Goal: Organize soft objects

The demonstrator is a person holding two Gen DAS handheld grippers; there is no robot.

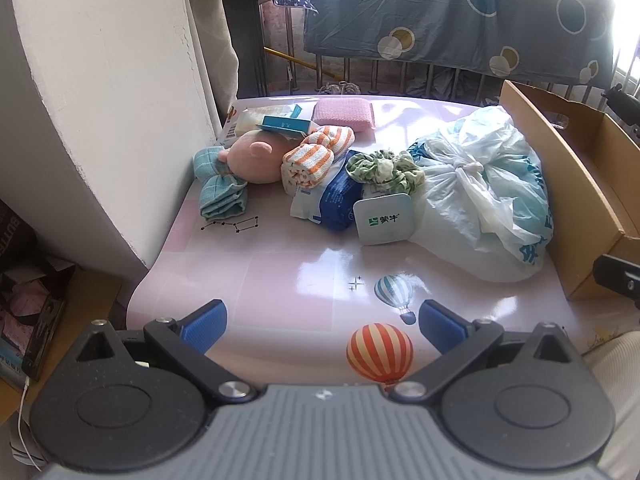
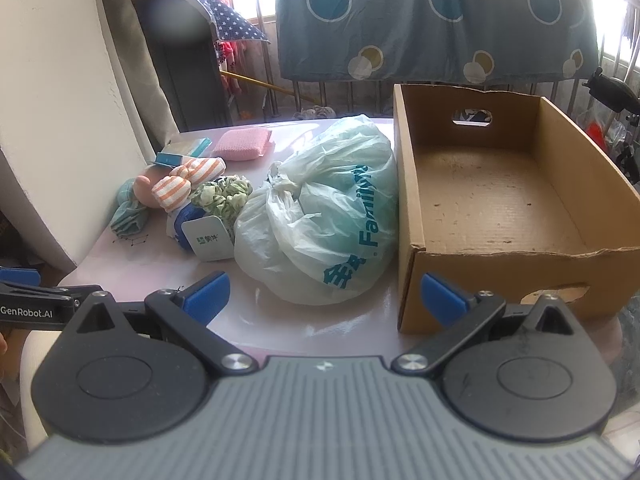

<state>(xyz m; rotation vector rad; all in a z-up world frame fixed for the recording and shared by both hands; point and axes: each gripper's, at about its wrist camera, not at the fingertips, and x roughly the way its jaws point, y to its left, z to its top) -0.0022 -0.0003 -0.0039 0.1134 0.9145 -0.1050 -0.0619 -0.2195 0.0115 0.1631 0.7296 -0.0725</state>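
Crinkling knotted plastic bag (image 2: 320,216) touching rectangular corrugated cardboard box (image 2: 404,216).

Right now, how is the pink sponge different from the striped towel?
The pink sponge is one plain colour; the striped towel has orange and white bands. The sponge lies flat at the far side of the table; the towel is rolled up and sits in the pile of things. Both look soft, and neither is in the cardboard box yet.

We look forward from low over the near edge of the desk (image 1: 280,280) in both views. Our left view faces the heap of soft things; our right view faces the cardboard box (image 2: 500,208). Both share the tied plastic bag (image 1: 480,208) (image 2: 320,216).
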